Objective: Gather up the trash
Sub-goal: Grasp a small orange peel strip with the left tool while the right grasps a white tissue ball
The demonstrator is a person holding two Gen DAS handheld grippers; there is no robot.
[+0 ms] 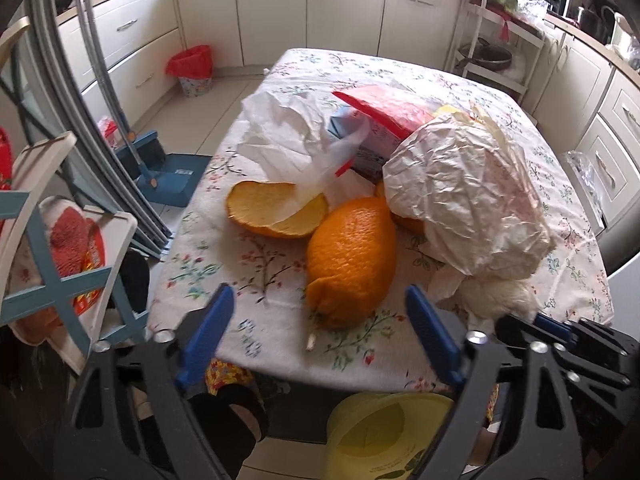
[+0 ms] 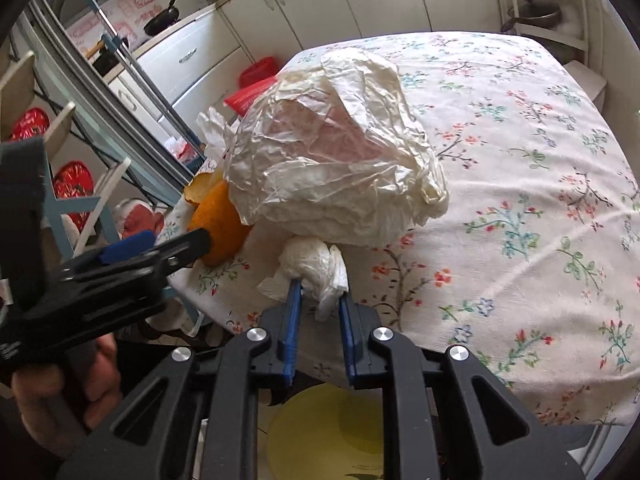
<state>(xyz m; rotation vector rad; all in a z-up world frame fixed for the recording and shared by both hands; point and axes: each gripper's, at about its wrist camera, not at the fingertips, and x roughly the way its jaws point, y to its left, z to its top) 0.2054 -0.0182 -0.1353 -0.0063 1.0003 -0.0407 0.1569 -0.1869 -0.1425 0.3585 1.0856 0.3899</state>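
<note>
The table [image 2: 520,168], under a floral cloth, carries a heap of trash near its front edge. Biggest in the heap is a crumpled sheet of cream wrapping paper [image 2: 336,160], domed over the middle of the pile. Behind it in the left wrist view lie a red-and-blue carton [image 1: 380,124] and a white plastic bag [image 1: 288,136]. In front of those sits a large piece of orange peel [image 1: 352,260], rind up, with a second curved peel [image 1: 276,212] just beside it showing its pale inside. On the floor below the table edge stands a yellow bin [image 1: 384,432]; a red-lined waste basket [image 1: 192,72] stands well apart by the cabinets.

The left hand-held gripper [image 1: 320,320] is held over the near end of the large orange peel with its blue fingers [image 1: 208,328] spread wide on either side of it, not pressing on it, holding nothing. A hand [image 2: 64,392] grips its handle.

The right hand-held gripper [image 2: 320,292] has its fingers drawn close together on a small wad of white tissue [image 2: 316,264], which lies at the table's front edge just under the wrapping paper; the pads pinch the wad's lower part
</note>
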